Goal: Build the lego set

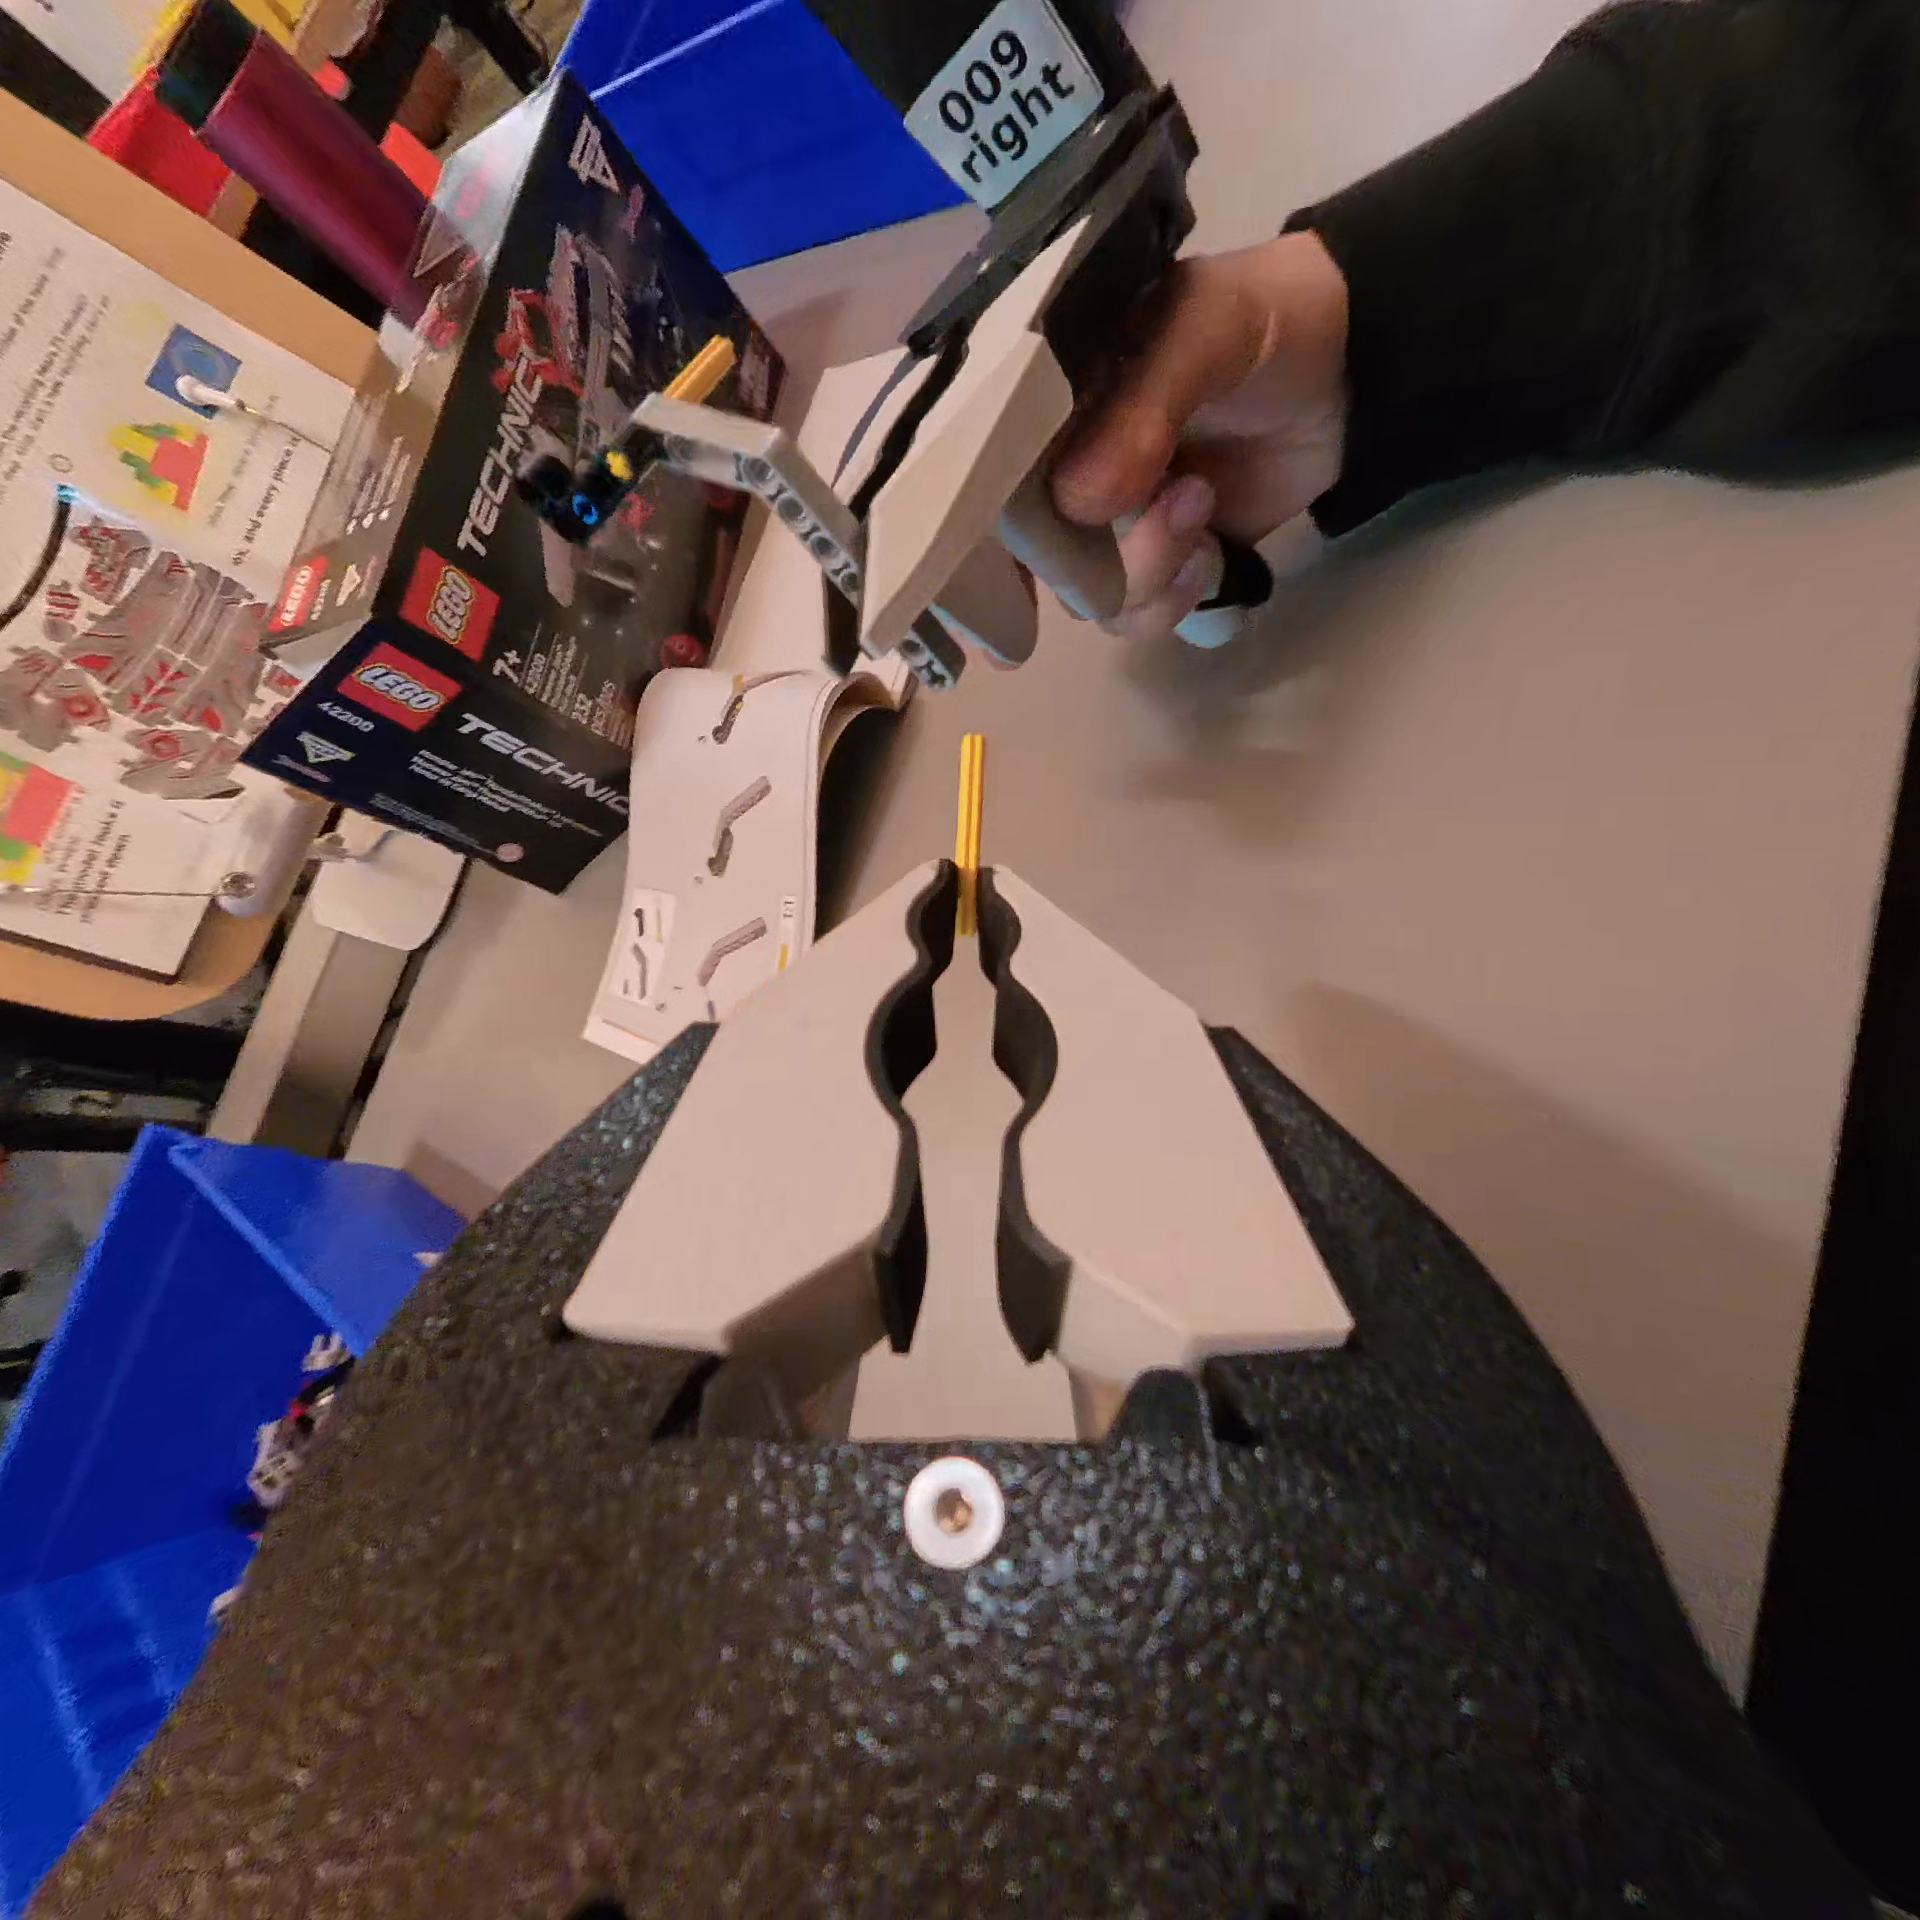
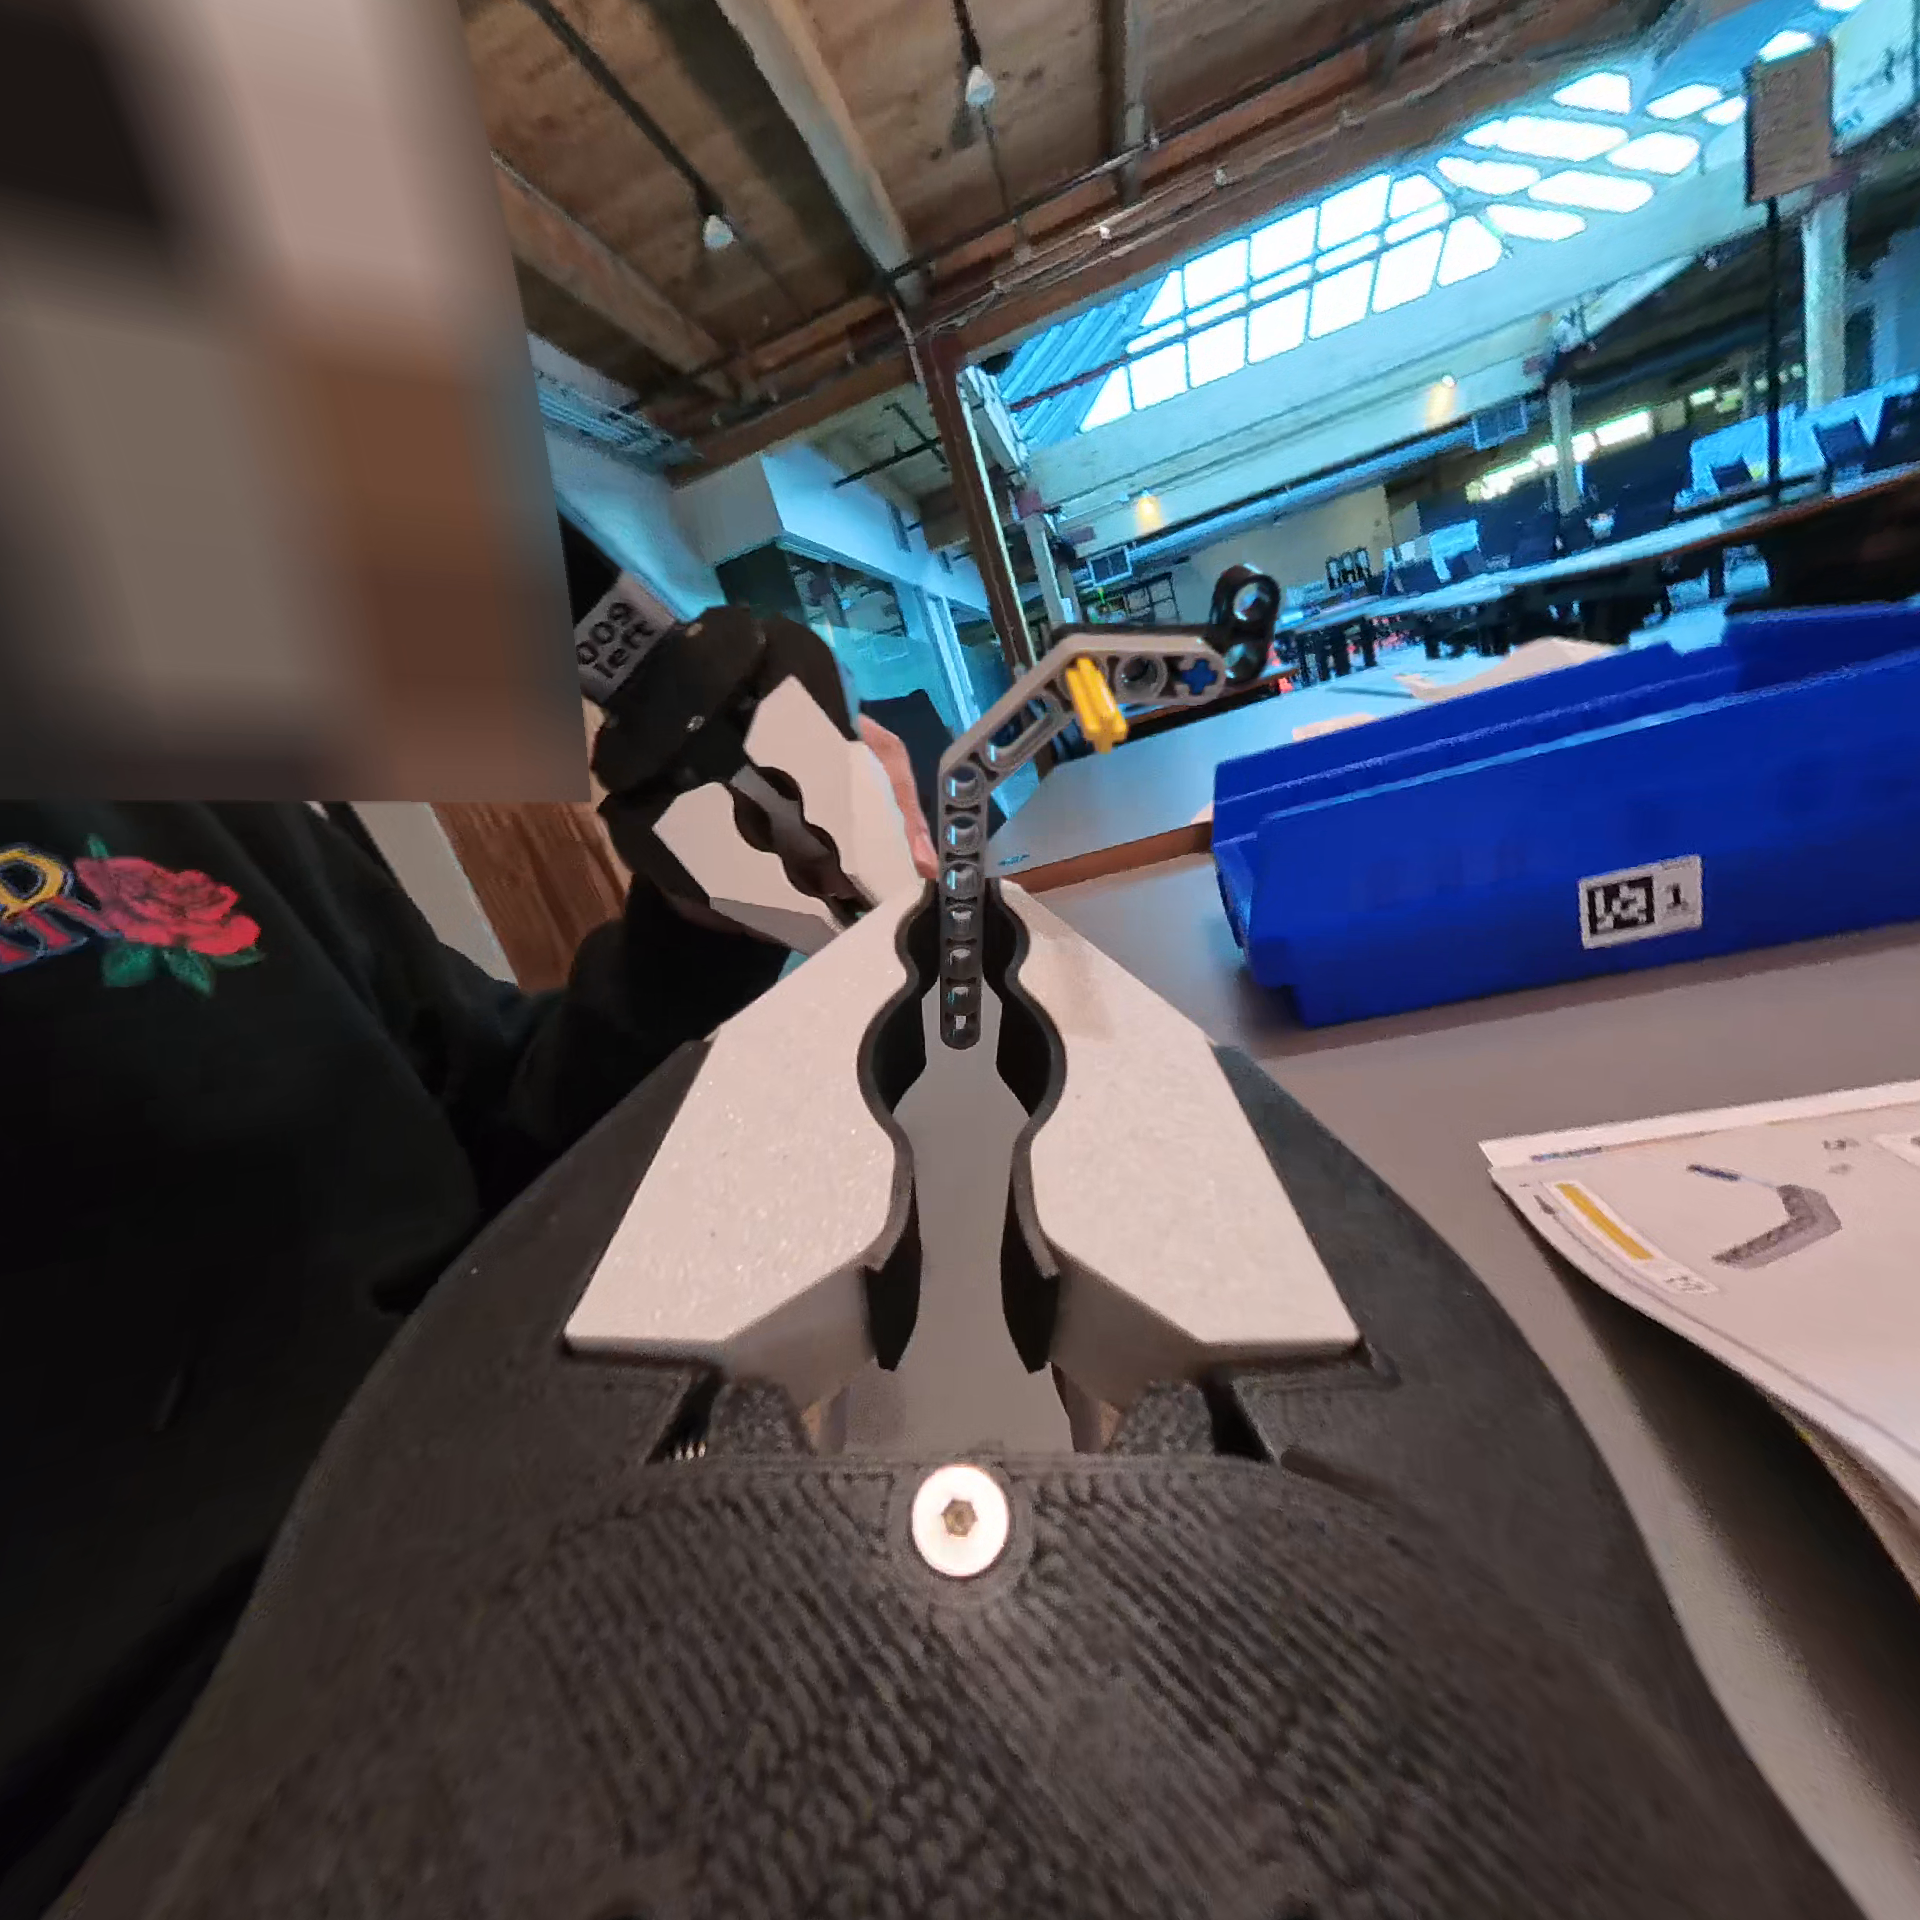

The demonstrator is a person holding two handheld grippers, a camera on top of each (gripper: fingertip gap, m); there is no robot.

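My left gripper (image 1: pixel 970 883) is shut on a thin yellow axle (image 1: pixel 971 800) that sticks out past its tips. My right gripper (image 2: pixel 961 904) is shut on the straight end of a bent grey beam (image 2: pixel 1013 727). The beam carries a yellow axle (image 2: pixel 1093 704), a blue pin (image 2: pixel 1197 675) and a black connector (image 2: pixel 1245 613) at its far end. In the left wrist view the right gripper (image 1: pixel 894 634) holds that beam (image 1: pixel 769 473) in the air above the grey table (image 1: pixel 1403 935), beyond my axle. The left gripper (image 2: pixel 821 883) shows at the left of the right wrist view.
An open instruction booklet (image 1: pixel 717 831) lies on the table and also shows in the right wrist view (image 2: pixel 1714 1247). The set's box (image 1: pixel 499 582) stands behind it. Blue bins sit at the back (image 1: pixel 758 125), near left (image 1: pixel 156 1403) and on the right (image 2: pixel 1558 810). A person's hand (image 1: pixel 1216 416) holds the right gripper. The grippers' ends are close to 5 cm from one another.
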